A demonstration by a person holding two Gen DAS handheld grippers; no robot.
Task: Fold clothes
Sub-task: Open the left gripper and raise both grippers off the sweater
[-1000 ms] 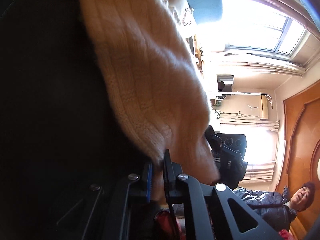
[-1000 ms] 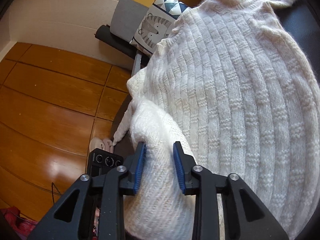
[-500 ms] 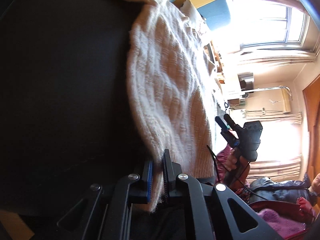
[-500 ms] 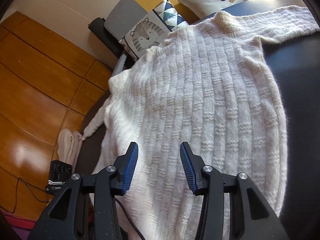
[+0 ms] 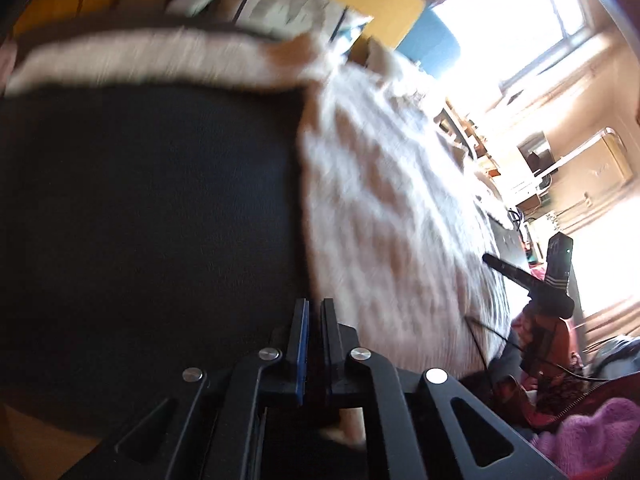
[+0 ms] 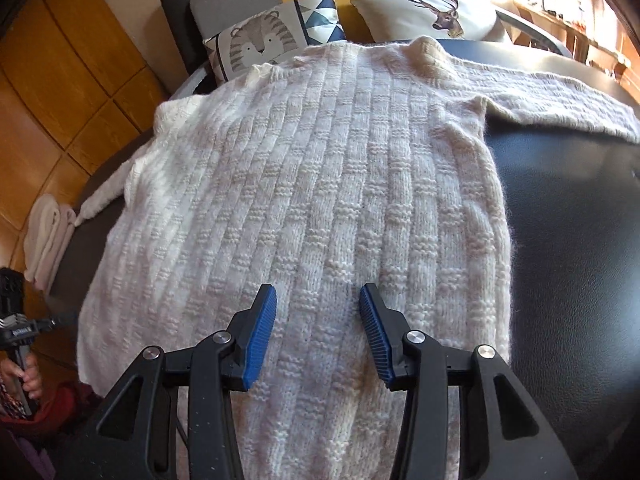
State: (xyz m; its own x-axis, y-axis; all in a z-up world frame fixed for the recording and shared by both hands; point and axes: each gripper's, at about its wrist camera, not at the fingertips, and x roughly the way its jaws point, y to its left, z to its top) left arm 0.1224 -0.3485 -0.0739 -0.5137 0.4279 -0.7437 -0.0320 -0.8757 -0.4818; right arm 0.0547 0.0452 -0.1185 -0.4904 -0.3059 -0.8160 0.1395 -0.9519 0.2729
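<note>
A cream knitted sweater (image 6: 320, 184) lies spread flat on a black leather surface (image 6: 568, 240). One sleeve (image 6: 560, 100) stretches out to the right and the other hangs over the left edge. My right gripper (image 6: 318, 316) hovers open over the sweater's lower body with nothing between its blue pads. The left wrist view is blurred. There my left gripper (image 5: 314, 306) has its jaws almost together at the edge of the sweater (image 5: 380, 200), and a bit of cream fabric shows below them. It looks shut on the sweater's edge.
A tiger cushion (image 6: 264, 40) and a deer cushion (image 6: 436, 12) lean behind the sweater's collar. A wooden floor (image 6: 48, 92) runs along the left, with a rolled white cloth (image 6: 44, 236) on it. A hand (image 6: 24, 376) holds a black device at the lower left. Pink fabric (image 5: 592, 432) lies at the lower right.
My right gripper let go of a bunched fold of sweater, opened wider and drew back over the flat garment. The left gripper lifted and rolled, and the sweater edge it holds now lies lower and flatter.
</note>
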